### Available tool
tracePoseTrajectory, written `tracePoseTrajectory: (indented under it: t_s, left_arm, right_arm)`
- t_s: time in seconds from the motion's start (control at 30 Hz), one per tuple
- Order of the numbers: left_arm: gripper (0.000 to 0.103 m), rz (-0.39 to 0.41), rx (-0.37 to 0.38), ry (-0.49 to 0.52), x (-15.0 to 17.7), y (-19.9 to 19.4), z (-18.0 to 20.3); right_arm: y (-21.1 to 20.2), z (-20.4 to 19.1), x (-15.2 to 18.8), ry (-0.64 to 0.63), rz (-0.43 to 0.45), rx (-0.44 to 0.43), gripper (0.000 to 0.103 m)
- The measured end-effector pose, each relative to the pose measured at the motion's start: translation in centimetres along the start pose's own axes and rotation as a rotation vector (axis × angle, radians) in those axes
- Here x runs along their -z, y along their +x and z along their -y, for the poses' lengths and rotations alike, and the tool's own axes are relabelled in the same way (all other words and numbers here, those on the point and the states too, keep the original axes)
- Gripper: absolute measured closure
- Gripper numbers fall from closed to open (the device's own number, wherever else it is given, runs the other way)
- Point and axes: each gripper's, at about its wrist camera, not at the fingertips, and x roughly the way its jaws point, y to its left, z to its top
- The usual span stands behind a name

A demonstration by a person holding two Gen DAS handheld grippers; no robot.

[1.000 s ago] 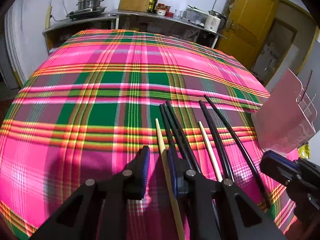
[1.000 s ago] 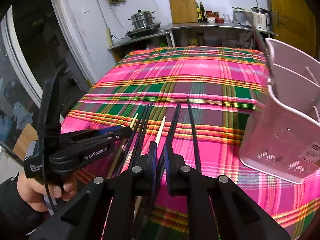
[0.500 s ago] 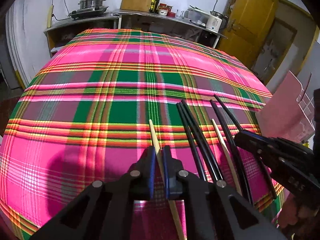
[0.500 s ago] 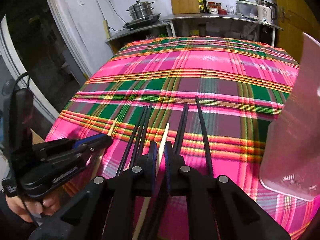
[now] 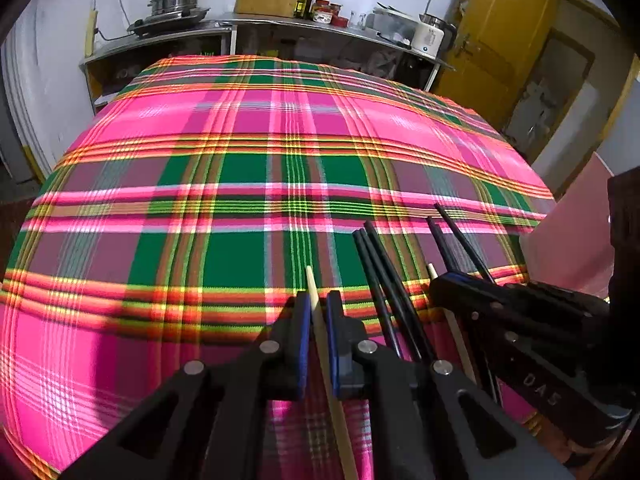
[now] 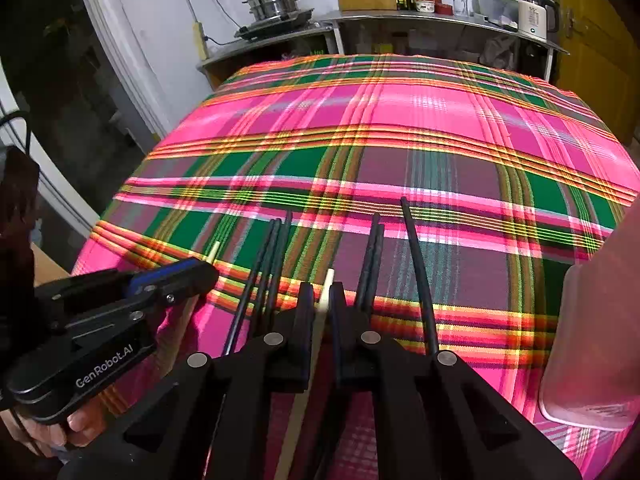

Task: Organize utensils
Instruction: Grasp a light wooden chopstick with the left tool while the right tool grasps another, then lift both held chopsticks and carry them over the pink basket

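Note:
My left gripper [image 5: 318,312] is shut on a pale wooden chopstick [image 5: 310,280] that lies along the plaid cloth, its tip just past the pads. Right of it lie black chopsticks [image 5: 380,272], then another black pair [image 5: 452,236]. In the right wrist view my right gripper [image 6: 322,300] is shut on a second pale wooden chopstick [image 6: 328,280], between a bundle of black chopsticks [image 6: 272,256] and a black pair [image 6: 374,256]. A single black chopstick [image 6: 416,264] lies further right. The left gripper [image 6: 192,276] shows at the left, the right gripper [image 5: 452,284] at the right.
A pink plastic utensil holder [image 6: 592,340] stands at the table's right edge, close to my right gripper. The plaid tablecloth [image 5: 240,120] stretches back to a steel counter [image 5: 240,28] with a steamer pot, bottles and a kettle. A hand [image 6: 76,420] holds the left gripper.
The left gripper's jaws closed onto the pale chopstick. The right gripper sank and came nearer the left one, and the pink holder slid to the right edge of its view.

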Motion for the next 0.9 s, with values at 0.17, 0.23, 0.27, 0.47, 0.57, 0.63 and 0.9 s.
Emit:
tracePoseTrajectory:
  t_s: [0.17, 0.23, 0.27, 0.47, 0.57, 0.63, 0.9]
  left_arm:
    - [0.094, -0.017, -0.021, 0.025, -0.6, 0.4, 0.3]
    - [0.094, -0.019, -0.029, 0.043, -0.8, 0.5, 0.5]
    - [0.094, -0.020, -0.033, 0.045, -0.9, 0.6, 0.5]
    - [0.097, -0.022, -0.037, 0.037, -1.4, 0.6, 0.6]
    - [0.097, 0.000, -0.023, 0.024, -1.6, -0.6, 0.4]
    - [0.097, 0.022, -0.012, 0.023, -1.8, -1.8, 0.5]
    - [0.098, 0.115, 0.025, 0.042, -2.6, -7.9, 1.1]
  right_arm:
    - [0.4, -0.4, -0.5, -0.010, -0.012, 0.020, 0.095]
    - [0.5, -0.5, -0.7, -0.019, -0.017, 0.027, 0.095]
    - [0.6, -0.6, -0.8, -0.020, -0.018, 0.028, 0.095]
    - [0.0, -0.8, -1.2, -0.021, -0.007, 0.005, 0.097]
    - [-1.0, -1.2, -1.4, -0.027, 0.016, -0.004, 0.097]
    - [-2.1, -1.4, -1.6, -0.033, 0.036, -0.009, 0.097]
    - [-7.1, -2.6, -1.9, -0.049, 0.125, -0.025, 0.098]
